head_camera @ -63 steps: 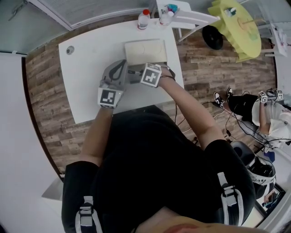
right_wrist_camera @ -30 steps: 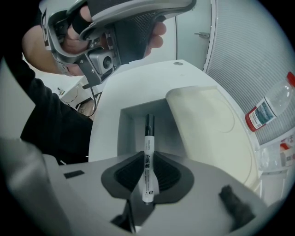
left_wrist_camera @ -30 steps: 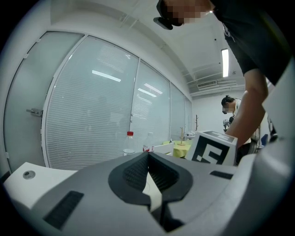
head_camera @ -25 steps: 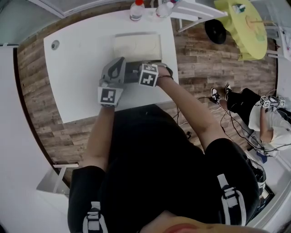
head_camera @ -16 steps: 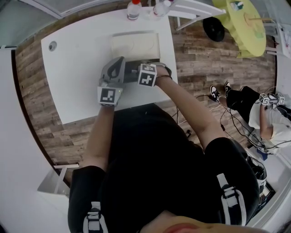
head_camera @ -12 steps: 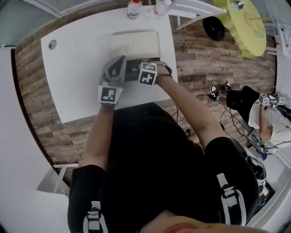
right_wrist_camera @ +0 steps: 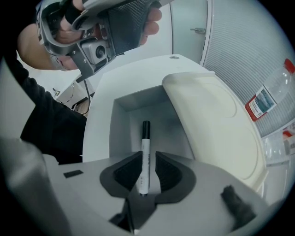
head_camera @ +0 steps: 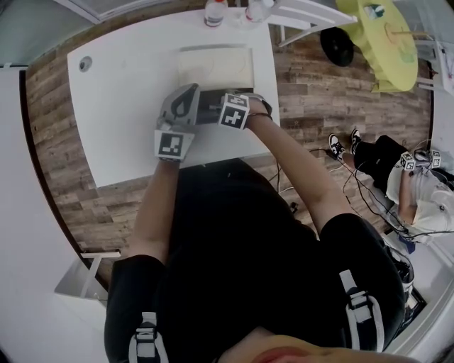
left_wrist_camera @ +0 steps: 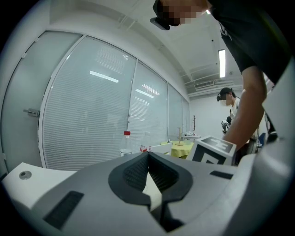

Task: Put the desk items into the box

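Observation:
A white marker with a black cap (right_wrist_camera: 145, 152) points down into the open grey box (right_wrist_camera: 120, 133), whose cream lid (right_wrist_camera: 212, 120) lies folded back to the right. My right gripper (right_wrist_camera: 147, 159) hangs over the box, pointing steeply down. Its jaws have just been opening: the marker stands between the pads with a gap beside it. My left gripper (left_wrist_camera: 148, 156) is held level at the box's left (head_camera: 193, 99), tips together, with a pale sliver showing behind them. In the head view the right gripper (head_camera: 221, 106) covers the box's near end.
The box sits on a white table (head_camera: 128, 106), near its right edge. Two plastic bottles (head_camera: 215, 10) stand at the table's far edge. A white chair (head_camera: 305, 14) and a yellow table (head_camera: 376, 35) stand beyond, and a person (head_camera: 411, 184) sits at the right.
Both grippers stay at the box; the head view has shifted a little, so the table sits slightly lower in the picture.

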Tool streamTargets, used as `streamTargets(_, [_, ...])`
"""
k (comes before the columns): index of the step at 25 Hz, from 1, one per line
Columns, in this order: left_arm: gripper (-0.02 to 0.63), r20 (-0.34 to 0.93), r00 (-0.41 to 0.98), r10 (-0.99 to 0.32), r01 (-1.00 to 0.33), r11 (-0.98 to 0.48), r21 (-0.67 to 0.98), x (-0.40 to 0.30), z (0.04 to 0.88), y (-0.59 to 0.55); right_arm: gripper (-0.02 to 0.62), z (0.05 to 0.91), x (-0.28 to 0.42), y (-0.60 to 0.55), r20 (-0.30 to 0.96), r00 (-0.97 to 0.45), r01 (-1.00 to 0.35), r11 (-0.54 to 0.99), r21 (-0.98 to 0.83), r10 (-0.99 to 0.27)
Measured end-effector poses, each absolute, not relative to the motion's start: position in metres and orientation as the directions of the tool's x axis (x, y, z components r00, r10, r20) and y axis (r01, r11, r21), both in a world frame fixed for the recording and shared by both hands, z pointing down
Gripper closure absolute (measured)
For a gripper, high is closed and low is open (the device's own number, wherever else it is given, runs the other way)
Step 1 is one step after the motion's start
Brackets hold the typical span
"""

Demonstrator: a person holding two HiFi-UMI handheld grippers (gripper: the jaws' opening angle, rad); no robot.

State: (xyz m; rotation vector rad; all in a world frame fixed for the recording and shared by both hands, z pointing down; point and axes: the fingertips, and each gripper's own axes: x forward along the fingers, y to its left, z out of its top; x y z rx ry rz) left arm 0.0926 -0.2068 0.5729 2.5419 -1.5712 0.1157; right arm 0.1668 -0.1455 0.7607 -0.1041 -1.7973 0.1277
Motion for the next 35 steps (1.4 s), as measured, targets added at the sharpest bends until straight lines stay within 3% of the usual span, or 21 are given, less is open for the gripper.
streamTargets(18, [0.595,0.137,0.488,-0.862,-0.871,-0.491,0.011,0.099,0.518,-0.199,0.505,0.688,0.171,-0.142,0.943,-0.306,-0.084,0.983,-0.163,0.13])
streamTargets(24, [0.595,0.138,0.515,-0.846,-0.855,-0.518,0.012,0.109,0.485,-0.194,0.565,0.636,0.169,-0.146,0.898,-0.438,-0.158,0.98,-0.124,0.043])
streamTargets(30, [0.595,0.143,0.514,-0.846,-0.856,-0.515,0.033,0.112,0.459,-0.185,0.578,0.568,0.166,-0.153,0.763,-0.642,-0.24,0.964,-0.114,-0.069])
streamTargets(35, [0.595,0.14,0.523,-0.841,-0.852,-0.522,0.044,0.12,0.433,-0.178,0.578,0.487,0.165,-0.165,0.513,-0.829,-0.298,0.952,-0.066,-0.224])
